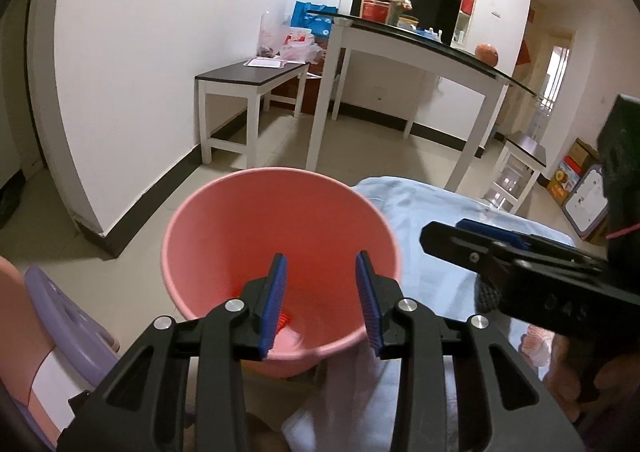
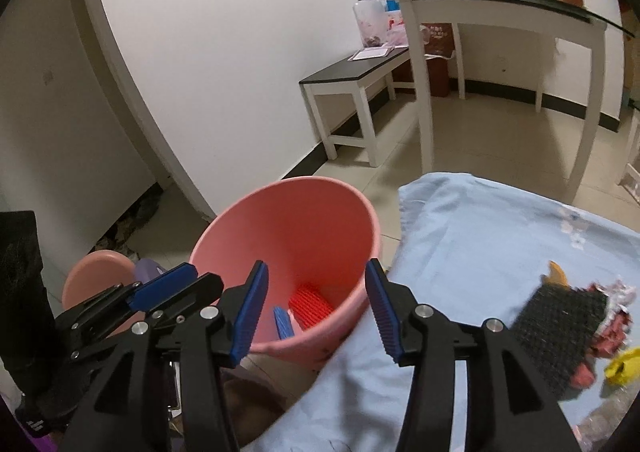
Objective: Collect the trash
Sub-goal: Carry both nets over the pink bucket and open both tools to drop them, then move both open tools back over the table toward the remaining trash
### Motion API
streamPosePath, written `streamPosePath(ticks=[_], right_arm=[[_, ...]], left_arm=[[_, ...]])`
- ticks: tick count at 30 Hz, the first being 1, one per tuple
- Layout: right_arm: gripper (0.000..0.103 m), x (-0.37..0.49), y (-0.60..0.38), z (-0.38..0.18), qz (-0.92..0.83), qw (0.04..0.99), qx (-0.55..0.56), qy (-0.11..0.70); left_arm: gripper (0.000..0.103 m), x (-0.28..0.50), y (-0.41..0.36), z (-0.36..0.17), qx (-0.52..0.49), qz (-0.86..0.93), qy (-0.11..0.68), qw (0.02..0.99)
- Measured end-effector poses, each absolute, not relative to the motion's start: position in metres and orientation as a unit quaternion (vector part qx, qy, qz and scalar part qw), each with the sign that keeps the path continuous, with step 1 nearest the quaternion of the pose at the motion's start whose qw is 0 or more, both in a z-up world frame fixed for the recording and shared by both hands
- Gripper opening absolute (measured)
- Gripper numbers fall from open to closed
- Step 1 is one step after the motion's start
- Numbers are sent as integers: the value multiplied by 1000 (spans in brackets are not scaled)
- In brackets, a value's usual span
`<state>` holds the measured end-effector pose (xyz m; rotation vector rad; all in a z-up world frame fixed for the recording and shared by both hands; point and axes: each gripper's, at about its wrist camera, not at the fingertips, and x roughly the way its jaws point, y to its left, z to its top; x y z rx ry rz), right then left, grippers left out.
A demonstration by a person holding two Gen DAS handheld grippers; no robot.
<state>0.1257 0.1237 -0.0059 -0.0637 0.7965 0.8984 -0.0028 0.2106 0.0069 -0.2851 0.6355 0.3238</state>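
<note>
A pink bucket (image 1: 276,236) stands on the floor beside a table covered with a light blue cloth (image 1: 436,252). My left gripper (image 1: 322,288) is open and empty above the bucket's mouth. My right gripper (image 2: 316,304) is open and empty over the bucket's near rim (image 2: 304,348). Red mesh trash (image 2: 311,306) and a blue piece (image 2: 283,323) lie at the bucket's bottom. On the cloth (image 2: 480,244) at the right lie a black mesh piece (image 2: 560,328), red-and-white wrappers (image 2: 612,324) and a yellow scrap (image 2: 624,368). The right gripper also shows in the left wrist view (image 1: 472,236).
A purple and pink stool (image 1: 60,316) stands left of the bucket. A white bench (image 1: 248,88) and a glass-topped white table (image 1: 420,48) with clutter stand by the far wall. Boxes (image 1: 576,176) sit on the floor at the right.
</note>
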Motion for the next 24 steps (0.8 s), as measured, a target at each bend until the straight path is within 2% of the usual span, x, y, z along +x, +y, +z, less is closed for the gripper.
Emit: streamPosePath(ticks=[24], right_arm=[[50, 105, -67, 19, 276, 900, -1, 338]], left_arm=[[36, 12, 78, 1, -122, 44, 337, 932]])
